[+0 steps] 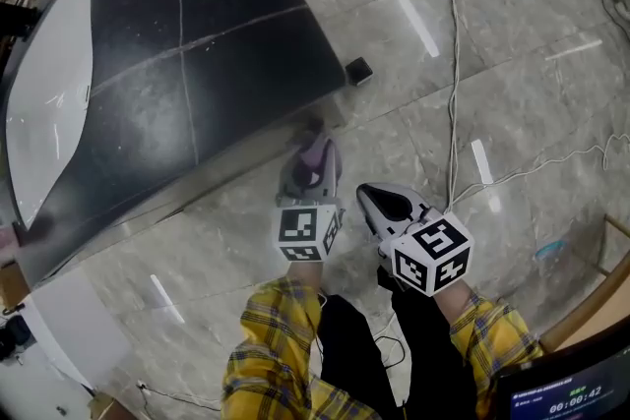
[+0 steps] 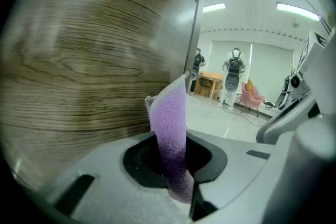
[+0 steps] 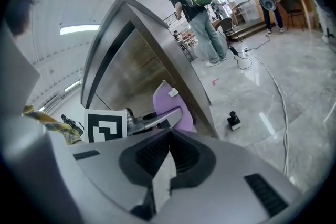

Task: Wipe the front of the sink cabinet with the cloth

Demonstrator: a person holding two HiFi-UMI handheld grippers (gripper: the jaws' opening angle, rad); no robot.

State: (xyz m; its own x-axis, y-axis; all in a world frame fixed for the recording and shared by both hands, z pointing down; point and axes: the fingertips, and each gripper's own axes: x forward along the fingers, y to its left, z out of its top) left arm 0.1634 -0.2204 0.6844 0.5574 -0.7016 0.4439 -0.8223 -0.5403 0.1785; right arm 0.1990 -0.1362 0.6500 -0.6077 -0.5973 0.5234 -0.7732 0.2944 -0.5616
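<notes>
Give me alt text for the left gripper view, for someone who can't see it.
The left hand-held gripper has its jaws shut on a purple cloth, which stands upright close beside the wood-grain cabinet front on the left. A pale floor stretches away at right.

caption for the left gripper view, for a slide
Left gripper shut on a purple cloth, held beside the wood-grain cabinet front.

Lab hall: trailing cables (image 1: 454, 64), timecode monitor (image 1: 571, 396)
</notes>
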